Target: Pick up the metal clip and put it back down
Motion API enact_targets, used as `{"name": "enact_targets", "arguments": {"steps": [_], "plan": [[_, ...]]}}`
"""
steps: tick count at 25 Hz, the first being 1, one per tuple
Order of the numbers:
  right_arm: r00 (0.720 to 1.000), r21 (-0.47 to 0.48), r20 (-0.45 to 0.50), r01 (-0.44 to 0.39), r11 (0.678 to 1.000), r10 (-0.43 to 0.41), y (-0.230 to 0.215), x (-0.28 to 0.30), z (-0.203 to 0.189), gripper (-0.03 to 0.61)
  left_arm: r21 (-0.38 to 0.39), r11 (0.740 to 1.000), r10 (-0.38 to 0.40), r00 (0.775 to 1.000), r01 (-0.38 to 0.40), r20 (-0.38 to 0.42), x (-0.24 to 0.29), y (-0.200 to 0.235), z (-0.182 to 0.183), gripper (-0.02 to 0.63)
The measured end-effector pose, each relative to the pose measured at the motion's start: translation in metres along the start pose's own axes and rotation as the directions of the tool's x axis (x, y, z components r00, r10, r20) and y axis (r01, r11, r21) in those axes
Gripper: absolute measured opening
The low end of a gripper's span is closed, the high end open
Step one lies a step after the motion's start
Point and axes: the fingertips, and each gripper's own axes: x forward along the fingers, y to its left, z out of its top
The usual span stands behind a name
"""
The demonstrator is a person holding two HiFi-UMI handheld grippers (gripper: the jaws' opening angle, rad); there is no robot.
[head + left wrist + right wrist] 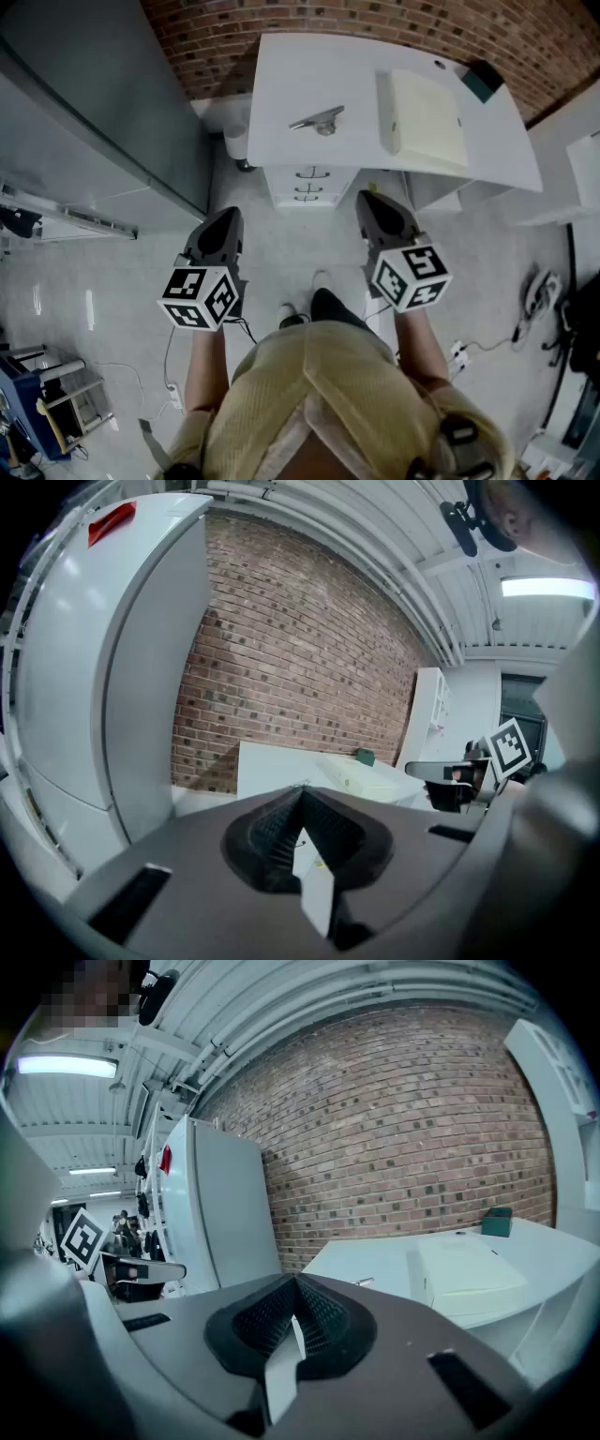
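We've got the left gripper [226, 217] and right gripper [370, 199] both closed on nothing, short of the white desk [281, 75]. The metal clip [319, 120] lies on that desk, just a sliver in the right gripper view.

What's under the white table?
A white drawer unit with three curved handles stands under the front edge of the white table. Only its front face shows. The tabletop covers the rest of it and anything further back.
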Motion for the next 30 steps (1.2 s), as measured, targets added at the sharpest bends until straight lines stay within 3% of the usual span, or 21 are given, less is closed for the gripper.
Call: {"name": "enact_targets", "arguments": {"steps": [8,18,26,30], "plan": [[1.000,0.009,-0.024,-0.008,1.000,0.008,-0.008,0.006,-0.010,0.004,-0.003,0.999,0.032,0.999,-0.032,-0.001,0.003,0.004,-0.002,0.003],[0.989,-0.047,-0.050,-0.143,0.989,0.141,-0.010,0.022,-0.012,0.005,-0.014,1.000,0.005,1.000,-0.005,-0.004,0.023,-0.009,-0.003,0.002],[0.983,-0.210,-0.117,-0.166,0.964,0.144,-0.033,0.047,-0.023,0.008,-0.014,0.999,0.034,0.999,-0.034,-0.026,0.050,-0.018,0.001,0.003],[0.963,-0.299,-0.213,-0.225,0.927,0.165,-0.035,0.057,-0.027,0.109,-0.014,0.998,0.054,0.998,-0.054,-0.039,0.065,-0.021,0.001,0.003]]}}
